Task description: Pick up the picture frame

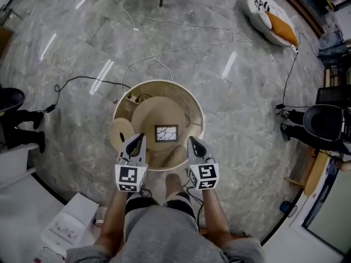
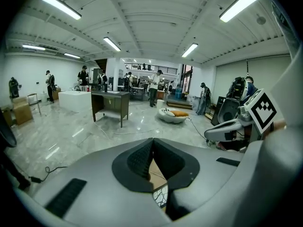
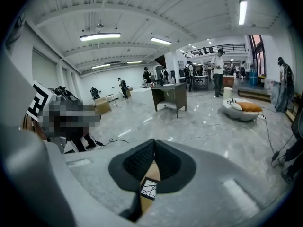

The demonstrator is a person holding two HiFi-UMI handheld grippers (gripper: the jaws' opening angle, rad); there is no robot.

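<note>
The picture frame [image 1: 166,132] is small and dark, holding a white picture with black crack-like lines. It lies flat on a beige disc inside a round cream table [image 1: 193,106]. My left gripper [image 1: 141,136] hovers just left of the frame, and my right gripper [image 1: 191,139] just right of it. Both point forward and down with their tips together and nothing between them. Under the shut jaws of the left gripper [image 2: 152,140] a corner of the frame [image 2: 161,195] shows. The frame [image 3: 148,188] also shows below the right gripper [image 3: 154,141].
Cables [image 1: 164,23] trail over the grey marble floor, and a power strip [image 1: 131,97] sits at the table's far-left rim. A smaller beige disc [image 1: 119,133] leans at the table's left. There is a white cushion bed [image 1: 272,14] far right, an office chair [image 1: 323,122] right and a white box [image 1: 71,223] near left.
</note>
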